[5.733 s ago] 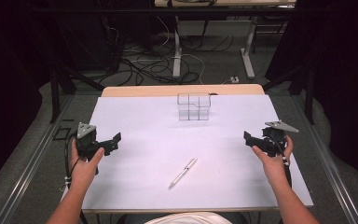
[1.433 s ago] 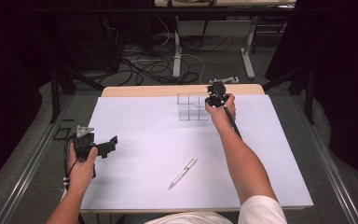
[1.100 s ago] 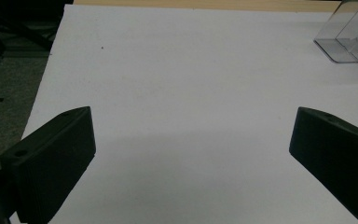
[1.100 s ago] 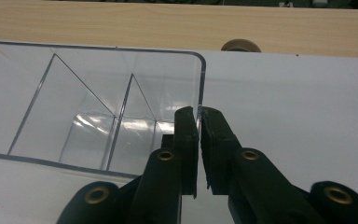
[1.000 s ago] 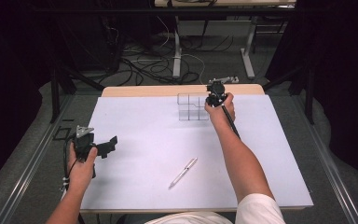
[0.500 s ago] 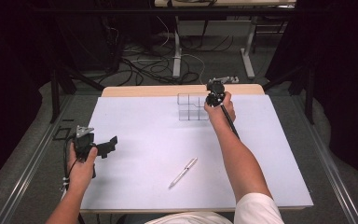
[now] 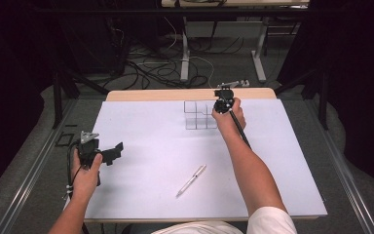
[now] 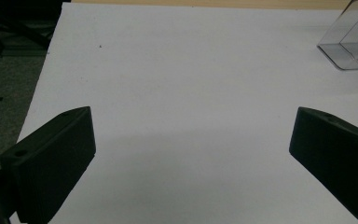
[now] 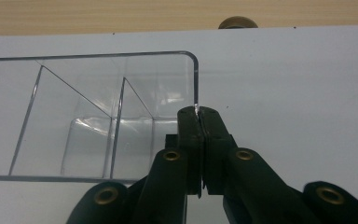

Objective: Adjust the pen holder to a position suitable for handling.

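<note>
At the far edge of the white-covered counter point(image 7: 141, 131), the right tongs point(image 9: 199, 112) are pressed together on the thin right-hand wall of a clear divided box point(image 9: 98, 116), pinching that wall at its rim, just below the rounded far corner. In the high view the box point(image 7: 197, 116) stands close to the bare wooden strip at the back, with the right hand point(image 7: 228, 117) over its right side. The left tongs point(image 7: 108, 153) rest near the left edge of the counter, well apart from the box, their jaws spread wide with nothing between them. A pen point(image 7: 191, 180) lies alone on the sheet nearer the person.

The grip looks risky to me. Smooth plastic held by a narrow bite on one wall could slip out if the box is lifted or pulled quickly. Held only at one side, the box would likely tilt or swing round the pinch point, and its free corner could drag on the sheet. A hard squeeze could flex or crack the thin wall. A push away from the person could send the box off the back edge.
</note>
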